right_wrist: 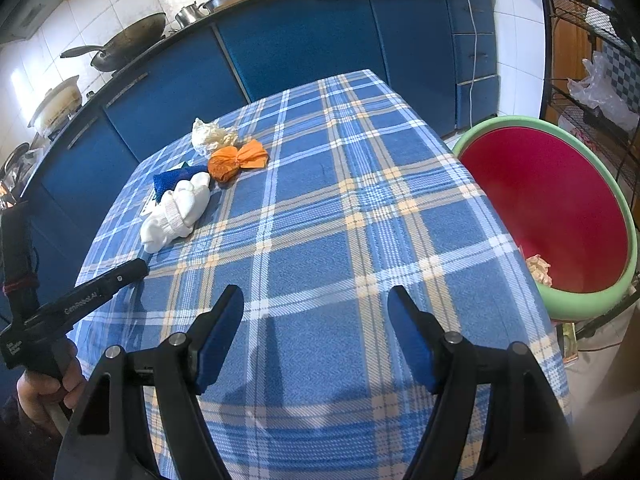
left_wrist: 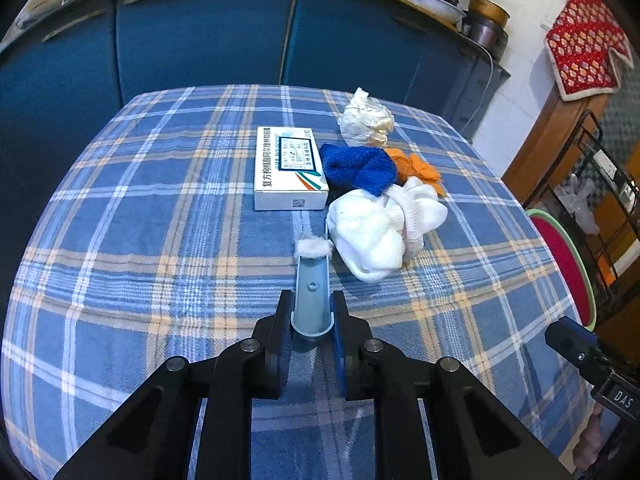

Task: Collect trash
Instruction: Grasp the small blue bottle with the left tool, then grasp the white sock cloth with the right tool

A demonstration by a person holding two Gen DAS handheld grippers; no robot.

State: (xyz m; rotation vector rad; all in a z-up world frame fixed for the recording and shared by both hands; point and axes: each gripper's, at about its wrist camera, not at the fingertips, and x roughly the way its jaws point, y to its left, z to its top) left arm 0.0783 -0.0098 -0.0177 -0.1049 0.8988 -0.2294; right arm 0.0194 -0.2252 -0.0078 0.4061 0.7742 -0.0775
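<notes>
My left gripper (left_wrist: 311, 300) is shut on a pale blue scoop (left_wrist: 312, 292) that holds a white cotton ball (left_wrist: 313, 247) at its far end, just above the plaid tablecloth (left_wrist: 160, 220). Beyond it lie a white medicine box (left_wrist: 289, 170), a white sock (left_wrist: 380, 232), a blue knit cloth (left_wrist: 360, 168), an orange wrapper (left_wrist: 416, 168) and a crumpled cream paper (left_wrist: 366, 120). My right gripper (right_wrist: 316, 304) is open and empty over the near part of the table. A red basin with a green rim (right_wrist: 560, 208) stands to the right, with one crumpled paper (right_wrist: 540, 268) in it.
Blue kitchen cabinets (right_wrist: 304, 36) run behind the table, with pots on the counter. A black wire rack (right_wrist: 592, 60) with a plastic bag stands at the far right. The left gripper's body (right_wrist: 80, 300) shows at the left in the right wrist view.
</notes>
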